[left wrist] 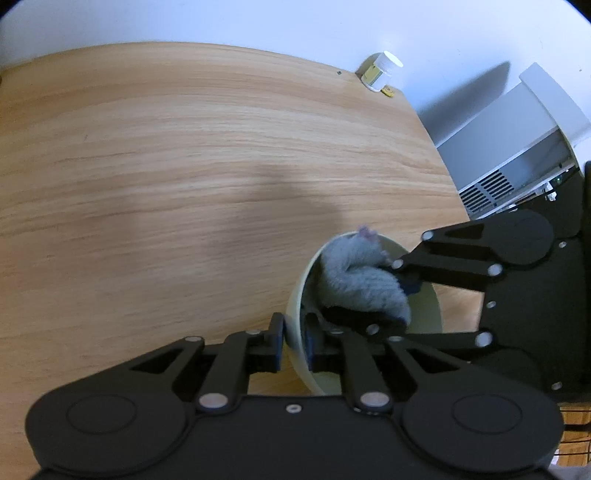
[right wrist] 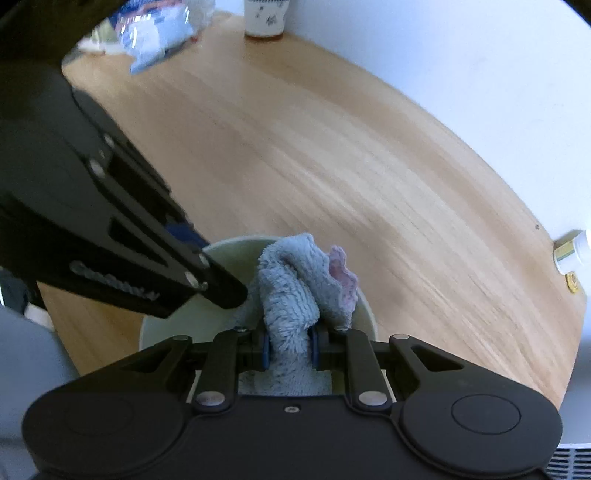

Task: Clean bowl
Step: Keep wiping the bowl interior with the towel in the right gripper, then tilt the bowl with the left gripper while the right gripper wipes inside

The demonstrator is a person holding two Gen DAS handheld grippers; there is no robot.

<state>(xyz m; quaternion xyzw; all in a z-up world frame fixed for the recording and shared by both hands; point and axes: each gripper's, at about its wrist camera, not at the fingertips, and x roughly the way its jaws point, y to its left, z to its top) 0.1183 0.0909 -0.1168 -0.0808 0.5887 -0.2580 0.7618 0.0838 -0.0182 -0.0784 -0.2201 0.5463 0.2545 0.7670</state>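
A pale cream bowl (left wrist: 424, 310) is held tilted above the wooden table (left wrist: 184, 166). My left gripper (left wrist: 293, 345) is shut on the bowl's rim, one finger outside and one inside. My right gripper (right wrist: 290, 349) is shut on a fluffy grey cloth (right wrist: 291, 295) with a pink edge and holds it inside the bowl (right wrist: 229, 254). In the left wrist view the cloth (left wrist: 362, 280) fills the upper part of the bowl, with the right gripper (left wrist: 399, 291) reaching in from the right. In the right wrist view the left gripper's fingers (right wrist: 221, 288) come in from the left.
A small white bottle with a yellow label (left wrist: 380, 70) stands at the table's far corner by the white wall; it also shows in the right wrist view (right wrist: 572, 254). A patterned cup (right wrist: 264, 18) and a blue-white plastic bag (right wrist: 155, 37) sit at the far edge. A white appliance (left wrist: 517, 155) stands beyond the table's right edge.
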